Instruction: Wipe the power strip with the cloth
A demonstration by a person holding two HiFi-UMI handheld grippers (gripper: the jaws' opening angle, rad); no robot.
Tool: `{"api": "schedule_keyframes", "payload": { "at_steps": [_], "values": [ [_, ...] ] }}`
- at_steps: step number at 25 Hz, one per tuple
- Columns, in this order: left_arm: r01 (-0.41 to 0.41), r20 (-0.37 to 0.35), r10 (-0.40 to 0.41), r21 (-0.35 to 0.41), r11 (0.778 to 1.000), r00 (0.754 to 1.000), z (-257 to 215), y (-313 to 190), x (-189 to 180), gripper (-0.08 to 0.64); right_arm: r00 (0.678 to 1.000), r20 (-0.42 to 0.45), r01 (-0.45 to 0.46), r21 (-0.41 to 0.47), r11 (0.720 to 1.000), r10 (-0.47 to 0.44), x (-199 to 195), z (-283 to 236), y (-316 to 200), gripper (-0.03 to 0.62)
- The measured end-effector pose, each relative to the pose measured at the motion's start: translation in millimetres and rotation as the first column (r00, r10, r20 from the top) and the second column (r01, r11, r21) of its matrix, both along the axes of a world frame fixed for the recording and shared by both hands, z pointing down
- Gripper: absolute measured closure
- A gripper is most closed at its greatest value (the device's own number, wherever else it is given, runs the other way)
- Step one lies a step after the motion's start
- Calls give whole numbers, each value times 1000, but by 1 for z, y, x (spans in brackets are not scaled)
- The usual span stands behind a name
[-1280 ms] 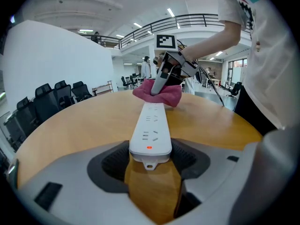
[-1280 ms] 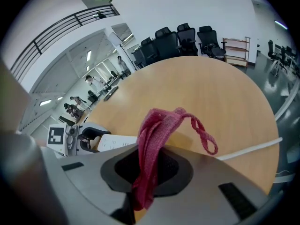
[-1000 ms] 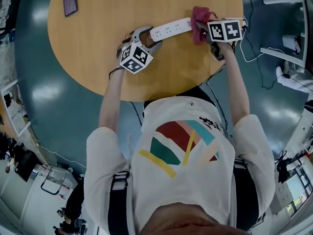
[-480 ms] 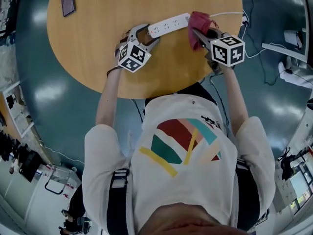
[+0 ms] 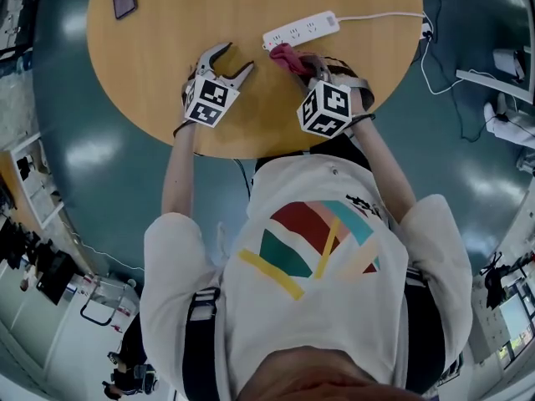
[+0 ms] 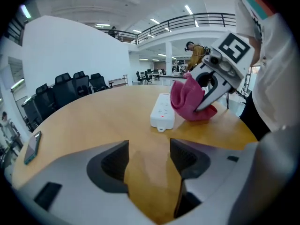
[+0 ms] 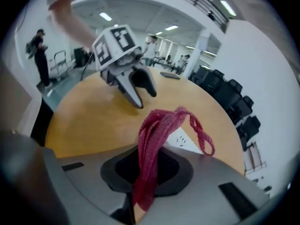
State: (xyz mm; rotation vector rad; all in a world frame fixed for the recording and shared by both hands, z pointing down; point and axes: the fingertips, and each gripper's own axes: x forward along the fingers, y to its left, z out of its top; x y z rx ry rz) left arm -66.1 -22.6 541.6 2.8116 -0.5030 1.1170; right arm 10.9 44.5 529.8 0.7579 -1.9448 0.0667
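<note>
On round wooden table (image 5: 159,82), white power strip (image 5: 301,30).

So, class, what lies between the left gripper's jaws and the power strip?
Only bare table. The left gripper view shows the left gripper open and empty, with plain wood running up to the power strip; the head view agrees.

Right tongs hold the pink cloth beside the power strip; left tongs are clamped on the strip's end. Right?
Not quite. The left tongs are open and empty: the left gripper view shows only bare table between them, with the power strip lying ahead, untouched. The right tongs do hold the pink cloth beside the strip.
</note>
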Motion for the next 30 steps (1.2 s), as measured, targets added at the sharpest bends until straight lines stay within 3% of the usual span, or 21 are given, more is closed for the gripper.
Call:
{"api": "schedule_keyframes", "payload": {
  "at_steps": [2, 4, 9, 14, 18, 20, 24, 30],
  "values": [
    [30, -31, -30, -2, 1000, 999, -3, -6, 6, 242, 989, -107, 99, 2, 995, -98, 0, 9, 4, 552],
    [65, -56, -64, 8, 998, 996, -8, -15, 15, 242, 974, -161, 162, -17, 987, -162, -1, 14, 6, 552],
    [166, -83, -164, 8, 986, 983, -16, -45, 33, 242, 931, -261, 235, -110, 966, -256, -4, 21, -5, 552],
    [239, -112, -242, -39, 970, 964, -21, -54, 41, 242, 834, -361, 366, -206, 908, -418, -10, 21, -2, 552],
    [235, -119, -236, -20, 972, 965, -25, -52, 54, 242, 780, -419, 325, -363, 873, -464, 19, 24, 4, 552],
    [228, -121, -228, -11, 974, 966, -25, -50, 59, 242, 762, -452, 299, -391, 871, -464, 31, 26, 2, 552],
    [247, -135, -248, -24, 969, 959, -26, -52, 56, 242, 774, -454, 302, -349, 887, -441, 18, 25, -7, 552],
    [228, -123, -226, 0, 974, 966, -28, -54, 64, 243, 849, -382, 245, -329, 912, -365, 16, 26, -20, 552]
  ]
}}
